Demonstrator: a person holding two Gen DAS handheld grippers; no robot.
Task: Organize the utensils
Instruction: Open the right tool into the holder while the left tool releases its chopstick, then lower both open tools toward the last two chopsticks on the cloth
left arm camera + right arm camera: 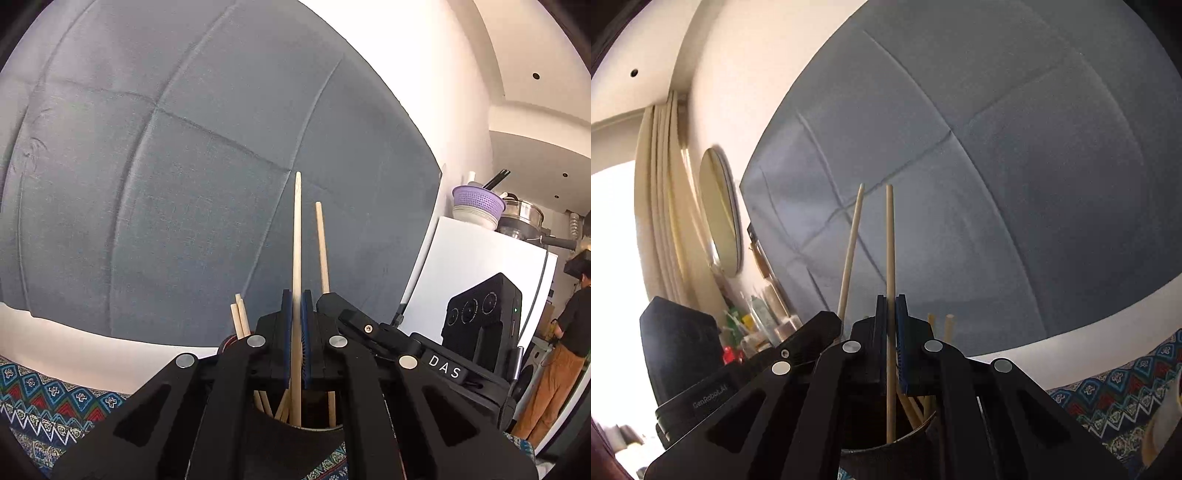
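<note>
Left gripper (295,321), lower centre of its frame: pads nearly closed, clamped on one pale wooden chopstick (296,236) standing upright. Right gripper (891,325), lower centre: likewise clenched on a second chopstick (890,243), upright. Both sticks reach down into a dark holder (886,448) at bottom centre, with shorter loose chopsticks (239,317) inside. Grey padded headboard (166,166) fills the background; patterned cloth (40,398) at lower left.

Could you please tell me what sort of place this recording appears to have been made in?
Probably a small lived-in flat: a padded blue-grey headboard against the wall, a white fridge topped with a purple colander and pots, and cream curtains beside a bright window.
</note>
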